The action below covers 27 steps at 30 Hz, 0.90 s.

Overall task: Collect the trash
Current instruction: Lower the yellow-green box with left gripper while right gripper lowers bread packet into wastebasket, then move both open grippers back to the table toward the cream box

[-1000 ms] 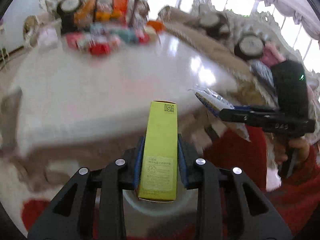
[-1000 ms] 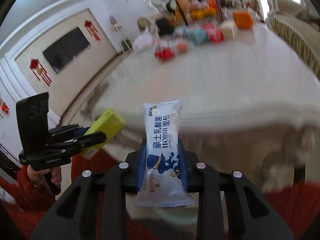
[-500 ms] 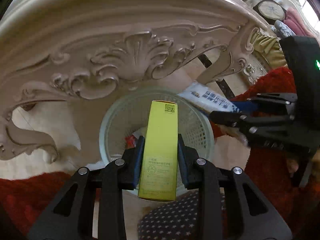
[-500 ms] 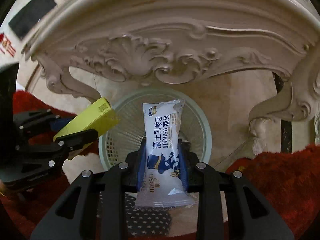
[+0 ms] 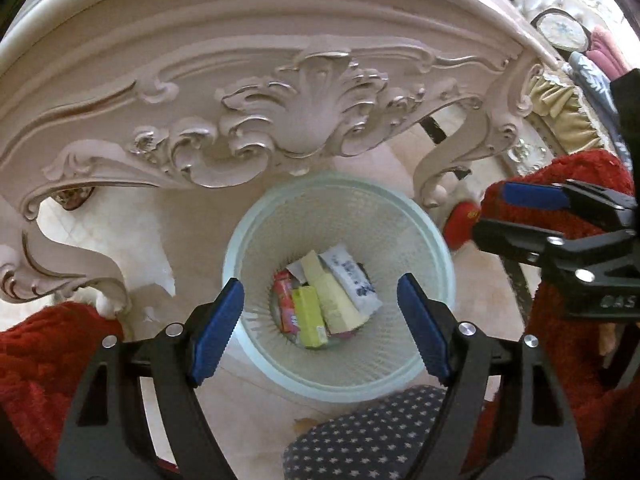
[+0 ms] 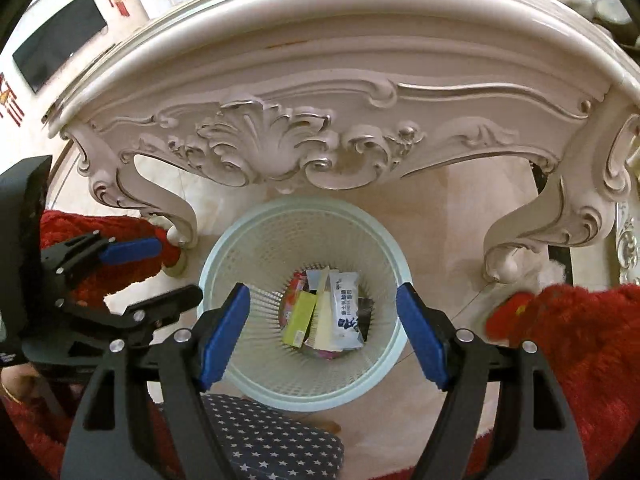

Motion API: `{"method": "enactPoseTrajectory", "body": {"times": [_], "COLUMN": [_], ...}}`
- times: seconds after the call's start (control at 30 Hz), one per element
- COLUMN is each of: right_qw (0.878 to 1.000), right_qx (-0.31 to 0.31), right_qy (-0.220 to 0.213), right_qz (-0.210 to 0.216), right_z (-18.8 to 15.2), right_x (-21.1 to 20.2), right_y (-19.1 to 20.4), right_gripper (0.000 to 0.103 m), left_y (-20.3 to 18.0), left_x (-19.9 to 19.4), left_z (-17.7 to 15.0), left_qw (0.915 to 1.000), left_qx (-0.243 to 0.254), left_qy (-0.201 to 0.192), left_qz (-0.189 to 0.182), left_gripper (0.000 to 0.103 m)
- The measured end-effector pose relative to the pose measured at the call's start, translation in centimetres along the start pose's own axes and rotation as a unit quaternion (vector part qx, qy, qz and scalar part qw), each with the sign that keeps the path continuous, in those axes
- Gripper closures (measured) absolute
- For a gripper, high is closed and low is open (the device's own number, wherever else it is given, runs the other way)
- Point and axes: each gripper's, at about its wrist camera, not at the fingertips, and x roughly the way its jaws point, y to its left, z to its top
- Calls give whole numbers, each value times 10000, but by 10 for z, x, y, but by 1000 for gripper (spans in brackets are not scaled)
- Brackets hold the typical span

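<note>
A pale green mesh waste basket point(image 5: 434, 264) point(image 6: 218, 252) stands on the floor under the carved table edge. At its bottom lie the yellow-green box point(image 5: 309, 316) point(image 6: 299, 314), the white bread wrapper point(image 5: 354, 280) point(image 6: 347, 306) and other wrappers. My left gripper point(image 5: 320, 326) is open and empty above the basket; it also shows at the left of the right wrist view point(image 6: 156, 268). My right gripper point(image 6: 322, 330) is open and empty above the basket; it also shows at the right of the left wrist view point(image 5: 508, 216).
The ornate white table apron point(image 5: 280, 120) point(image 6: 296, 136) and its curved legs point(image 6: 520, 232) hang just beyond the basket. A navy star-patterned cushion point(image 5: 368, 436) point(image 6: 272, 436) lies below the basket. Red fabric point(image 6: 572, 344) lies at both sides.
Both grippers have opened. The yellow-green box and the bread wrapper have dropped from the jaws into the basket's bottom. A second ago both grippers were up at table height.
</note>
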Motion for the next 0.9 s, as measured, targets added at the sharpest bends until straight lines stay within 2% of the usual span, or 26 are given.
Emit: {"method": "enactPoseTrajectory", "body": {"times": [0.2,0.37,0.5,0.6,0.73,0.8,0.83,0.9], "right_qw": [9999,9991,9986,9977,9949,9888,9853,9792], "right_qx": [20,180,165,157,20,-50,-107,-263], "right_qy": [146,382,392,55,-671,-1213,-1466,-1874], "right_qz": [-66,4,315,654,760,867,867,726], "right_z": [1,-1,-3,3,29,51,64,95], "right_x": [11,24,5,-35,-97,-125,-135,-144], "right_y": [-4,-11,-9,-9,-9,-11,-12,-17], "right_gripper": [31,31,31,31,31,31,31,31], "left_y": [8,7,1,2,18,27,33,41], "left_x": [13,24,3,-43,-120,-146,-156,-166], "left_z": [5,7,5,12,45,71,91,122], "left_qw": [9999,9994,9992,9993,9961,9939,9909,9825], "left_qx": [-131,4,268,363,107,-13,-75,-161], "left_qy": [78,294,199,-123,-783,-1102,-1326,-1753], "left_qz": [17,162,205,-33,-405,-106,239,605], "left_gripper": [26,26,26,26,26,26,26,26]}}
